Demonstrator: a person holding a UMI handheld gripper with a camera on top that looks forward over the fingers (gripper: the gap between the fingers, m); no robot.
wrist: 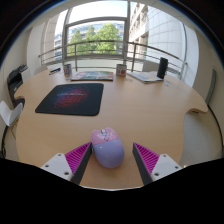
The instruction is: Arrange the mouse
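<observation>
A pale lilac computer mouse (107,147) is seen resting on the wooden table (150,110), between the fingers of the gripper (109,160). The fingers are spread, with a gap visible at either side of the mouse, so nothing is gripped yet. A dark mouse pad (70,98) lies well beyond, off to the left. Arrangement is judged barely begun: the mouse must be clasped, carried and presumably set on that pad.
</observation>
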